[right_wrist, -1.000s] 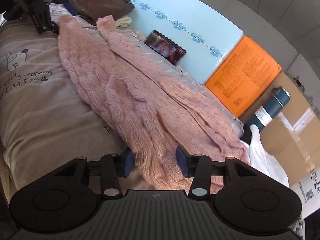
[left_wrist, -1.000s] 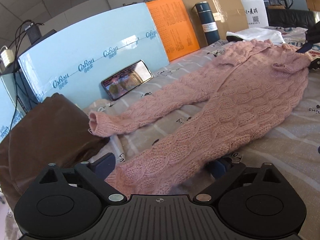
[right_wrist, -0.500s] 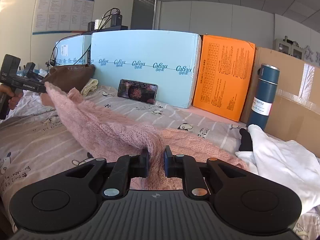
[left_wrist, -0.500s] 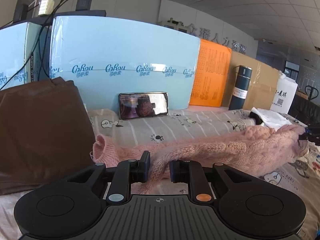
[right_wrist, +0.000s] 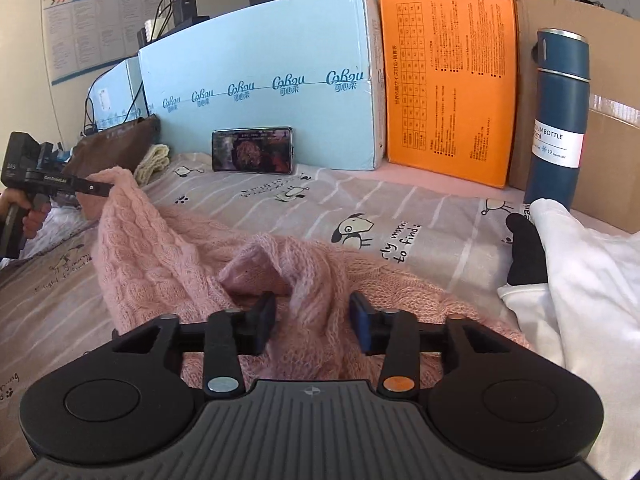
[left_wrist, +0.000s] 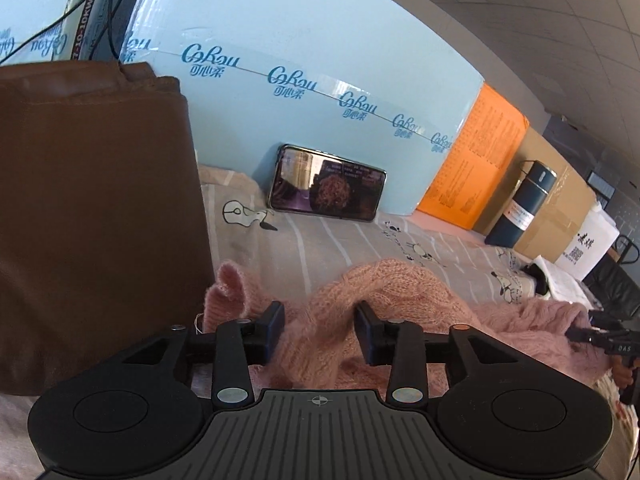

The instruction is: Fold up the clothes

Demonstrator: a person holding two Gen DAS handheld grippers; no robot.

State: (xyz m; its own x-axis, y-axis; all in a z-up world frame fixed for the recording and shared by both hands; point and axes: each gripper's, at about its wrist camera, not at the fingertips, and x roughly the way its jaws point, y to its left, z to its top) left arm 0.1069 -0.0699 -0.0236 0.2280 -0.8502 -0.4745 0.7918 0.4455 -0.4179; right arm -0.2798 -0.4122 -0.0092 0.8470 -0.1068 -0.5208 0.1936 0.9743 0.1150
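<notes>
A pink cable-knit sweater [left_wrist: 400, 292] lies bunched on the printed bedsheet [left_wrist: 320, 240]. My left gripper [left_wrist: 319, 330] is open, with a fold of the knit lying loose between its fingers. A sleeve cuff [left_wrist: 228, 288] pokes up to its left. In the right wrist view the sweater [right_wrist: 160, 256] is draped from the left down to my right gripper [right_wrist: 312, 320], which is open with a raised fold of knit between its fingers. Each gripper shows in the other view, the left one [right_wrist: 92, 188] and the right one [left_wrist: 576, 332], both against the sweater's edge.
A brown folded cloth [left_wrist: 92, 208] stands close at the left. A phone [left_wrist: 326, 190] leans on a light blue box [left_wrist: 320, 80]. An orange board [right_wrist: 448, 80], a blue bottle [right_wrist: 556, 120] and cardboard stand behind. A white garment [right_wrist: 580, 280] lies at the right.
Both grippers have opened since half a second ago, when each was pinched on the knit. The sweater has been carried toward the back and now lies bunched between the fingers.
</notes>
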